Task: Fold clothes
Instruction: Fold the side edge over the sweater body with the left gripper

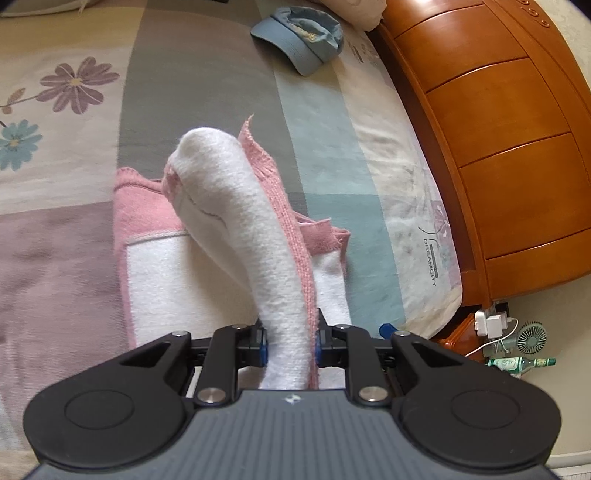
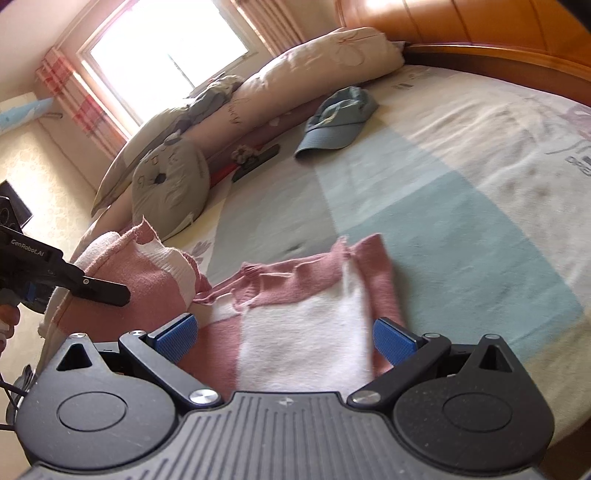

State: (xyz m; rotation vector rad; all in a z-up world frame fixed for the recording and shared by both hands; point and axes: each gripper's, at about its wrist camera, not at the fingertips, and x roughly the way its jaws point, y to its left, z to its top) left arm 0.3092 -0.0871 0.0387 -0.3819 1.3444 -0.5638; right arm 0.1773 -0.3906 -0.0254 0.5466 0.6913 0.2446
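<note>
A pink and white knitted sweater [image 1: 280,236] lies on the bed. My left gripper [image 1: 291,343] is shut on a bunched fold of it, and the white cloth runs up and away between the pads. In the right wrist view this left gripper [image 2: 110,291] holds the raised fold at the left, above the bed. The rest of the sweater [image 2: 303,325] lies flat on the sheet. My right gripper [image 2: 284,339] hovers over that flat part. Its blue pads [image 2: 175,338] stand wide apart and do not press on the cloth.
The bed [image 2: 461,203] has a sheet with a flower pattern. A blue cap [image 1: 301,35] [image 2: 338,122] lies farther up it, near pillows [image 2: 295,74] and a grey cushion [image 2: 170,184]. A wooden headboard [image 1: 498,147] runs along the right. On the floor beside it are a green bottle [image 1: 517,363] and a small fan [image 1: 532,338].
</note>
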